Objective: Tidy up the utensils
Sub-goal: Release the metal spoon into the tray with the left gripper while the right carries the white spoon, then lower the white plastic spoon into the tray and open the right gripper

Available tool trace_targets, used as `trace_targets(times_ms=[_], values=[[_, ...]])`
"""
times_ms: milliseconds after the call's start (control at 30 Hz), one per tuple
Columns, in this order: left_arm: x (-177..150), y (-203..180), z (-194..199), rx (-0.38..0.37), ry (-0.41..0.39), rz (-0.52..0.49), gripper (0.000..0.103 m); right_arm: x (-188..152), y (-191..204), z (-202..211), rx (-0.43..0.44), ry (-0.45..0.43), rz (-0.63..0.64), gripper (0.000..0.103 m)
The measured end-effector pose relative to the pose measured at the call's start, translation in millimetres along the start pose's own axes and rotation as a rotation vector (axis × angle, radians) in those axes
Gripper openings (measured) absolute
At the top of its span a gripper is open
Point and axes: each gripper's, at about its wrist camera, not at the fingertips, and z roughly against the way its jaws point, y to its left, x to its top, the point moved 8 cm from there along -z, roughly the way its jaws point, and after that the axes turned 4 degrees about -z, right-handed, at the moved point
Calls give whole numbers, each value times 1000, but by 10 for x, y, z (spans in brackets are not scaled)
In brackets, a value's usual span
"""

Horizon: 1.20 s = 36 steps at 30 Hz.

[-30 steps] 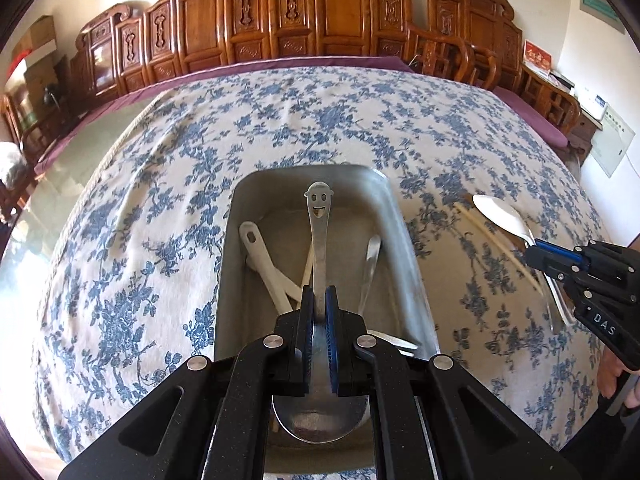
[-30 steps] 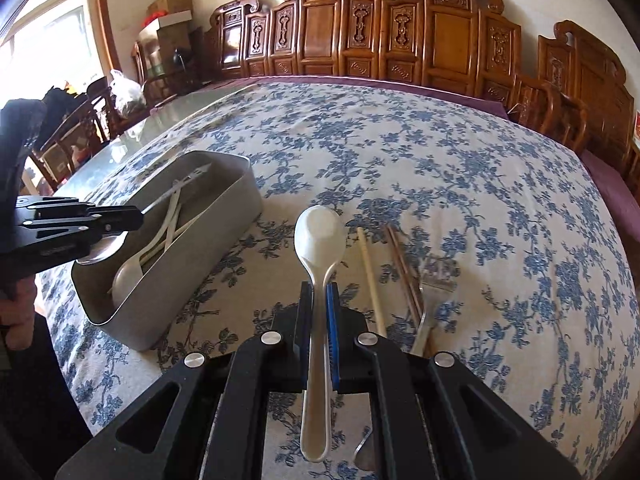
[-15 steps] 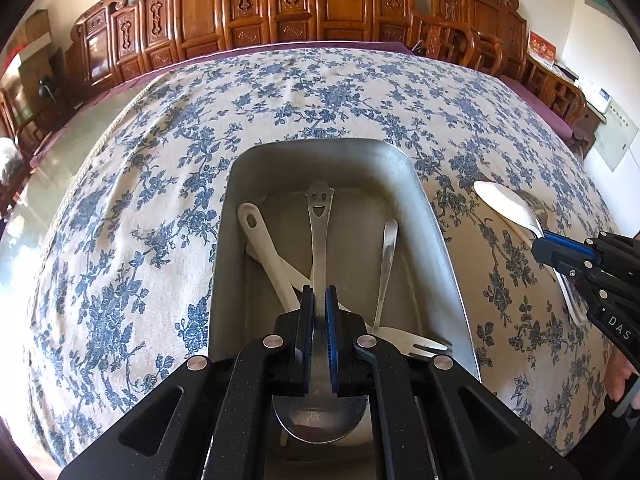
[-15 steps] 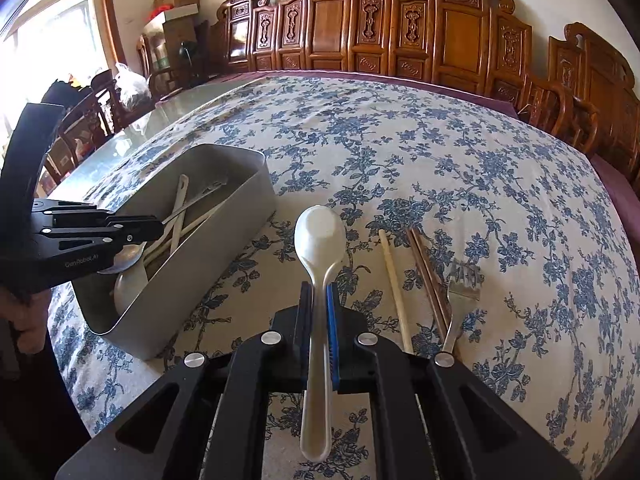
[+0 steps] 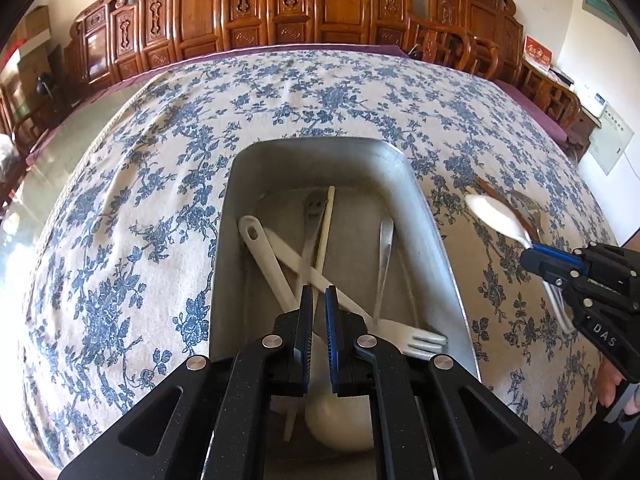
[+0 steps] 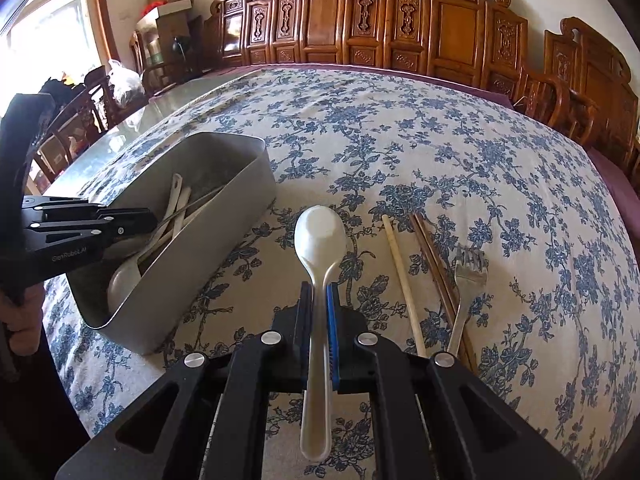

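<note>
The metal tray (image 6: 208, 256) stands on the bench at the left of the right wrist view, its long axis running to the upper right. The right tool (image 6: 319, 304) is clamped on the white spoon (image 6: 320, 236), bowl forward, so the tray lies to its left. The left tool (image 5: 319, 308), jaws nearly together on nothing I can see, is above the tray.

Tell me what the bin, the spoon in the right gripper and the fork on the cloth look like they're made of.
Bin: likely brushed metal, dull grey sheen. Spoon: probably glossy white plastic or melamine, opaque, smooth. Fork: looks like stainless steel, silvery and reflective.
</note>
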Motion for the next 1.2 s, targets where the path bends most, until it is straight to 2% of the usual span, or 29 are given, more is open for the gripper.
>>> trace_targets(times_ms=[300, 600, 933, 1200], values=[[93, 78, 256, -9, -66, -13, 7, 133, 152, 174, 15, -34, -27, 9], [155, 335, 465, -2, -118, 12, 31, 385, 558, 240, 91, -53, -71, 9], [226, 804, 622, 46, -156, 85, 31, 605, 1098, -33, 173, -16, -145, 9], [221, 922, 614, 62, -152, 102, 31, 587, 1217, -359, 185, 44, -197, 9]])
